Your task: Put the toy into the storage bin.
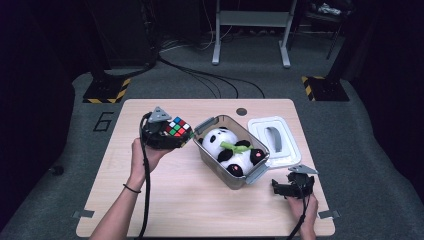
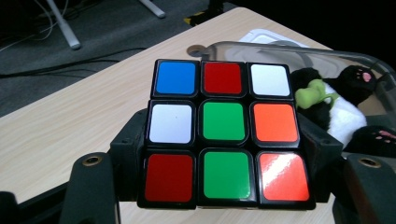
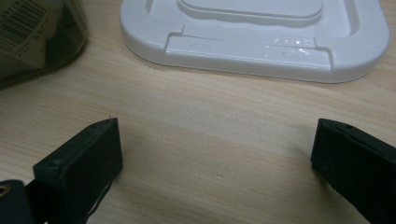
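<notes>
My left gripper is shut on a colour-tiled puzzle cube, held above the table just left of a clear plastic box. In the left gripper view the cube sits squeezed between the two black jaws, with the box rim close behind it. A plush panda with a green leaf lies inside the box; its paws and leaf show past the cube. My right gripper rests near the table's front right, jaws wide apart over bare wood with nothing between them.
The box's white lid lies flat on the table right of the box, and its near edge is just ahead of the right gripper. The wooden table has a round cable hole at the back. Desk legs and cables stand beyond.
</notes>
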